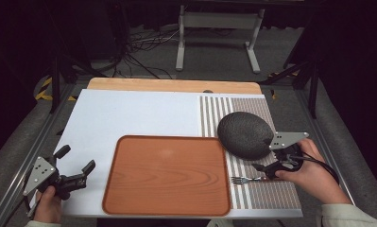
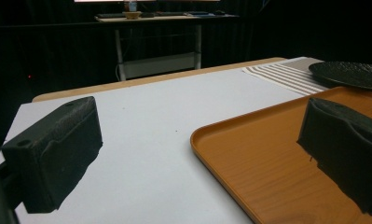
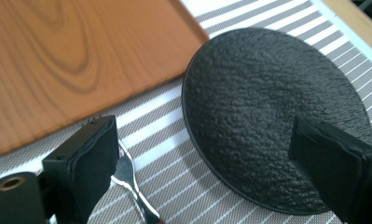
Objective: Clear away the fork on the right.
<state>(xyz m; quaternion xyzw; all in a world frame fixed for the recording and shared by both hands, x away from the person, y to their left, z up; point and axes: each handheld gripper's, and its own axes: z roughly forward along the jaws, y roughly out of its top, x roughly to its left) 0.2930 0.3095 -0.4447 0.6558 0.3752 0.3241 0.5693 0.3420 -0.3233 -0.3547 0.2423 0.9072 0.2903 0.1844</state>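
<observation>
A wood-grain tray (image 1: 167,172) lies on the near middle of the table, with nothing on it. To its right sits a black textured plate (image 1: 245,135) on a striped placemat (image 1: 266,194). A silver fork (image 1: 245,179) lies on that mat, tines toward the tray. My right gripper (image 1: 269,161) stands open just past the fork's handle end and beside the plate's near edge. In the right gripper view, one jaw hangs over the fork (image 3: 127,179) and the other over the plate (image 3: 267,102). My left gripper (image 1: 76,159) is open over the white mat, left of the tray (image 2: 267,154).
A white mat (image 1: 129,113) covers the left part of the table, and a bare wooden strip (image 1: 172,85) runs along the far edge. Beyond the table are a white metal stand (image 1: 219,28) and cables on the floor.
</observation>
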